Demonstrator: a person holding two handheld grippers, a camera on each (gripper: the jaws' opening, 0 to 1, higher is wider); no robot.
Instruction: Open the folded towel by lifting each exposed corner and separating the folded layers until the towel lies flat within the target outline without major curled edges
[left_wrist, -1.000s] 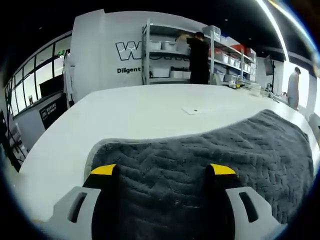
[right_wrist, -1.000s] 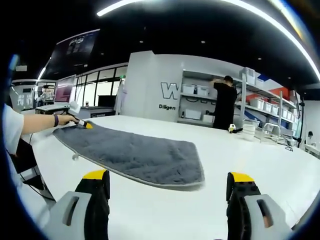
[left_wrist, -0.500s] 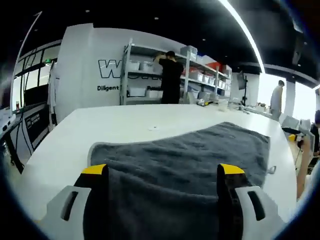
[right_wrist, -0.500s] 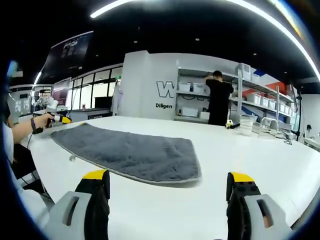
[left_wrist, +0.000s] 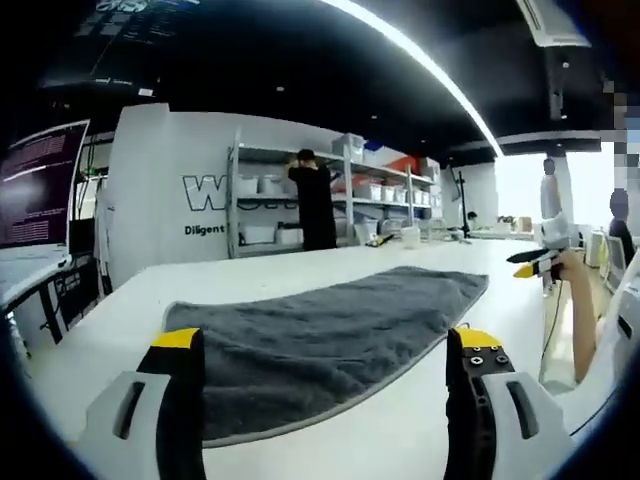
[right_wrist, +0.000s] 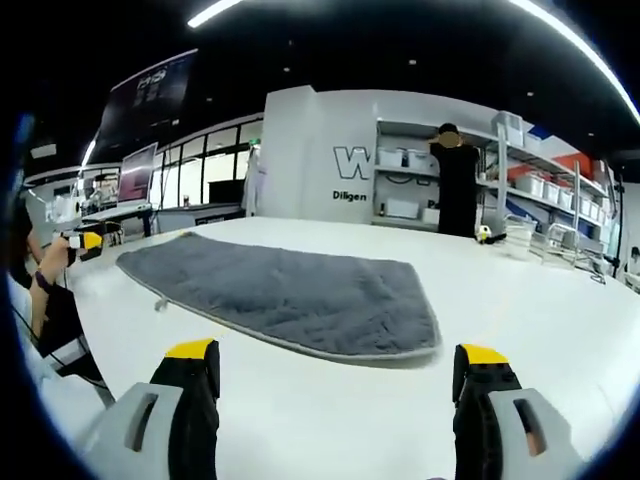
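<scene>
The grey towel (right_wrist: 290, 295) lies spread flat mid-surface (right_wrist: 560, 340), so both tongs, left (left_wrist: 325, 345) and right (right_wrist: 335, 362), hang open and empty off its edges, apparently finished.

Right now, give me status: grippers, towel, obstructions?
Left gripper open, right gripper open, neither holding anything. Towel spread flat on the white table, edges uncurled. Nothing in the way.
</scene>
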